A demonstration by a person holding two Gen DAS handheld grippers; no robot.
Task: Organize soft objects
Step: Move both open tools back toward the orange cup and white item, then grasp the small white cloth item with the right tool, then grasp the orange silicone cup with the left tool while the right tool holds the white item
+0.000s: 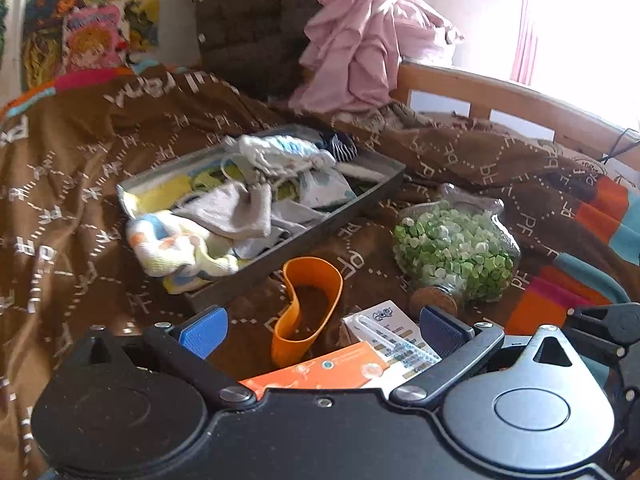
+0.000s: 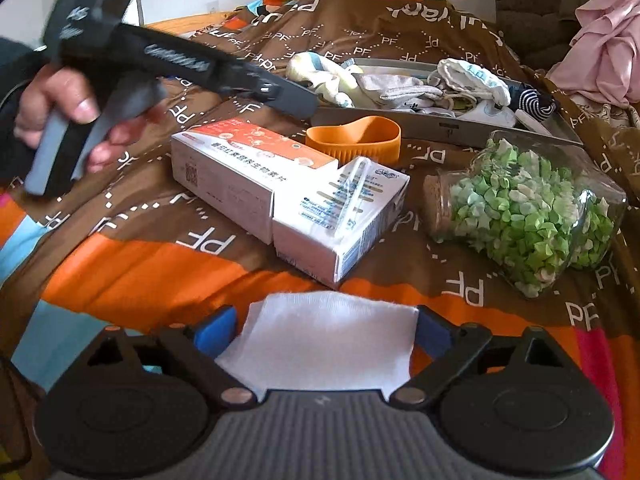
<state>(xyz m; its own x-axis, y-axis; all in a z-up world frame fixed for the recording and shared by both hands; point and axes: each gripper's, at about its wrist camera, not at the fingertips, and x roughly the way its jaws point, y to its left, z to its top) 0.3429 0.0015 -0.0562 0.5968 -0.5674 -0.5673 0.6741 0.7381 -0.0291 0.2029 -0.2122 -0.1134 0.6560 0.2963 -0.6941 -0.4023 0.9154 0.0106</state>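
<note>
Right claw point(image 2: 320, 340) spread wide around a white cloth point(image 2: 320, 340) lying flat on the bed point(image 2: 140, 268), not yet pinched. Left claw point(image 1: 320, 328) wide too, empty, hovering over the boxes point(image 1: 384, 340). Pickup step, likely. Next: close on the cloth, lift, carry to the tray point(image 2: 440, 126) of socks point(image 2: 400, 90) beyond.
</note>
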